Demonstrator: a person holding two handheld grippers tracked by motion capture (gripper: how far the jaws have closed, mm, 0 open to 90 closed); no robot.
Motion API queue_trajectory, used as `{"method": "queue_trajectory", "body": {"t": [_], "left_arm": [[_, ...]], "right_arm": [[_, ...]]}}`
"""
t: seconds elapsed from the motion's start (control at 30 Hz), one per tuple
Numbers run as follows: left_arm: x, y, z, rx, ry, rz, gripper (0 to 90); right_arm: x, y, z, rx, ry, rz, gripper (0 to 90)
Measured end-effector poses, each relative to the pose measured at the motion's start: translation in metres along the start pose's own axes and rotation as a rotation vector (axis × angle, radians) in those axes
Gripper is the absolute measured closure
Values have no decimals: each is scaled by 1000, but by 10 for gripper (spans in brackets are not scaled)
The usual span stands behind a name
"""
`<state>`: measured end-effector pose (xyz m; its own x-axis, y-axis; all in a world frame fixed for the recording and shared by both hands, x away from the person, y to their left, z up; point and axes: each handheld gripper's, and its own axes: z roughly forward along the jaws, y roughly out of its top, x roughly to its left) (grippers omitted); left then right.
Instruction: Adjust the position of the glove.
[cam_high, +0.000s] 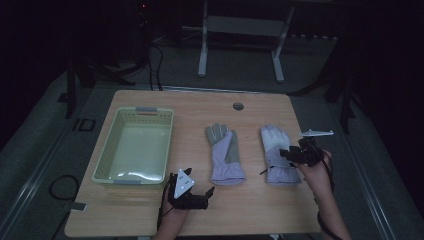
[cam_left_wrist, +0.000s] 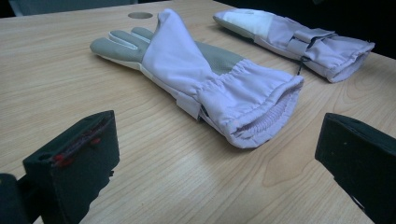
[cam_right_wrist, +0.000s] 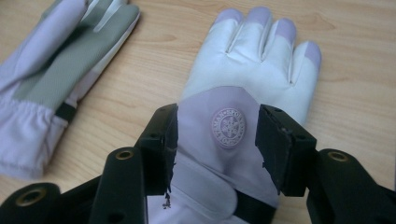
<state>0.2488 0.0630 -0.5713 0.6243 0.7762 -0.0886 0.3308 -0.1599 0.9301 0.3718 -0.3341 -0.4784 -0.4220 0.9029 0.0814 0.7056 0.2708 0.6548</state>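
Right gripper (cam_high: 289, 152) over right glove (cam_high: 274, 145), jaws half open astride its back, nothing pinched. Glove flat on table (cam_high: 150, 215), long axis running away from person, fingers far. Left gripper (cam_high: 207, 192) wide, empty, faces left glove (cam_high: 224, 150) cuff; basket (cam_high: 107, 165) beyond.

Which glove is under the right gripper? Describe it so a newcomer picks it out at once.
On the wooden table, right of the pale green basket, two lilac gloves lie side by side, cuffs toward the person. It is the right-hand glove, below the right gripper, whose open jaws stand to either side of it. Unlike the left-hand glove, which shows a grey palm, it shows a white back with a round snowflake badge.
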Motion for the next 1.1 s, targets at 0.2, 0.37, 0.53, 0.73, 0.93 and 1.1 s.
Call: {"method": "queue_trajectory", "body": {"t": [0.2,0.37,0.53,0.73,0.93,1.1], "left_arm": [[0,0,0,-1,-1,2,0],[0,0,0,-1,-3,2,0],[-1,0,0,0,-2,5,0],[-1,0,0,-1,-6,8,0],[-1,0,0,-1,-6,5,0],[-1,0,0,0,-5,5,0]], "right_arm": [[-6,-8,2,9,22,-86,490],[-12,-8,12,7,49,-52,511],[-14,-9,32,41,16,-57,520],[-11,-25,49,77,-44,-108,535],[-6,-31,49,41,-65,-128,528],[-7,-33,49,33,-35,-79,620]]}}
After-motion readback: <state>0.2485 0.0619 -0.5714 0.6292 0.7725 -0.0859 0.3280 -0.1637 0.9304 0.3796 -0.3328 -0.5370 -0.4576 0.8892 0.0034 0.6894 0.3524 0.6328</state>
